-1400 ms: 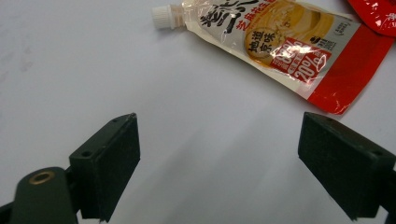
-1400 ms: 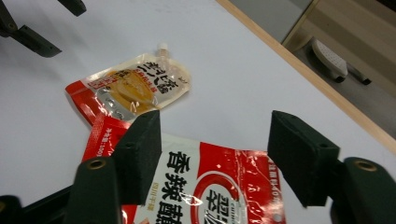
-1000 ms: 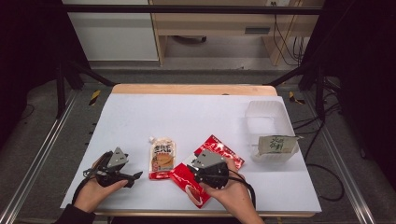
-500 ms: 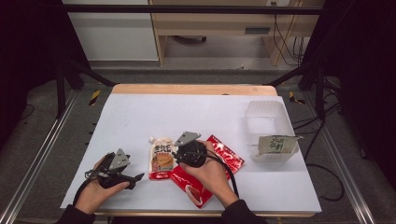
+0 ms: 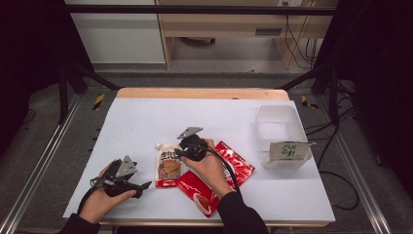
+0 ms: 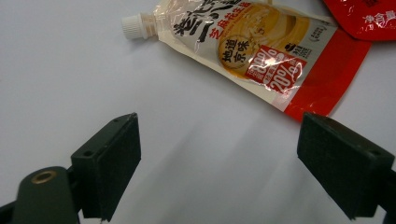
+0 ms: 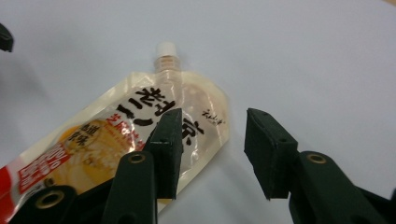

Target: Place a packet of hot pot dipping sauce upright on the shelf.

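Note:
A spouted sauce pouch [image 5: 168,165] with a white cap and a red bottom lies flat on the white table [image 5: 146,117]. My right gripper [image 5: 181,151] hovers at the pouch's upper right edge. In the right gripper view its jaws [image 7: 212,127] stand partly open, with the left jaw over the pouch [image 7: 112,140] and the pouch's corner in the gap; nothing is pinched. My left gripper [image 5: 139,183] rests low at the front left, pointing toward the pouch. Its jaws [image 6: 219,128] are wide apart over bare table, short of the pouch [image 6: 252,51].
Two red packets [image 5: 238,163] [image 5: 197,192] lie under and beside my right hand. A clear plastic bin [image 5: 280,124] stands at the right, with a green-and-white packet [image 5: 290,151] leaning at its front. The table's front edge is close behind both hands.
My right gripper has moved left and away from the front edge, from above the red packets to the top of the spouted pouch. The left gripper has stayed put.

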`<state>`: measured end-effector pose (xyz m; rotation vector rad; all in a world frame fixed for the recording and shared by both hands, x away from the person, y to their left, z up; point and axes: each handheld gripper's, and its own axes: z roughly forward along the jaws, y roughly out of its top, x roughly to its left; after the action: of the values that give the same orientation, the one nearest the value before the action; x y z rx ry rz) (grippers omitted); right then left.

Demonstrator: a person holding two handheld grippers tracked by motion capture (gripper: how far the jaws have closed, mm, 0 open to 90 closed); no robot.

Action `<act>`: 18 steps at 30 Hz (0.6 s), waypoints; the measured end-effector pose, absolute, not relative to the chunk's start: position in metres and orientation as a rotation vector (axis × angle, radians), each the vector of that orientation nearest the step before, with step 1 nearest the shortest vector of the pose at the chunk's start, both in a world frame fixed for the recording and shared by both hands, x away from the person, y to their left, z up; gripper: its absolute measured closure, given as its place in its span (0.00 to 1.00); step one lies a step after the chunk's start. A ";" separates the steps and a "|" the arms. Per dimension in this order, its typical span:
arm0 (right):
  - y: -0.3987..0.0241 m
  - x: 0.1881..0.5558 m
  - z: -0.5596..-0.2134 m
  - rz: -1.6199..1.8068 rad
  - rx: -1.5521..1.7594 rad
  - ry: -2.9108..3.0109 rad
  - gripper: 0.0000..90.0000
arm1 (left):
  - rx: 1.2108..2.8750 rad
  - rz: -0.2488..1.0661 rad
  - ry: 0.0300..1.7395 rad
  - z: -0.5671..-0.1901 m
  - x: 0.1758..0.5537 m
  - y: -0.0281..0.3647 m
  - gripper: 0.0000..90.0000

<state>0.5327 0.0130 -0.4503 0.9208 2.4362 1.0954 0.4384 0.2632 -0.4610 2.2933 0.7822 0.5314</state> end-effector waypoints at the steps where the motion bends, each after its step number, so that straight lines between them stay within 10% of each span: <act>1: 0.014 0.534 -0.451 1.090 0.909 2.429 0.64 | 2.293 0.530 0.782 -0.461 0.438 0.263 0.15; 18: 0.028 0.556 -0.475 1.100 0.990 2.443 0.63 | 2.296 0.522 0.773 -0.461 0.440 0.260 0.16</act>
<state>0.5556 0.0280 -0.4745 0.9896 2.4432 1.1004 0.4397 0.2604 -0.4606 2.2960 0.7735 0.5222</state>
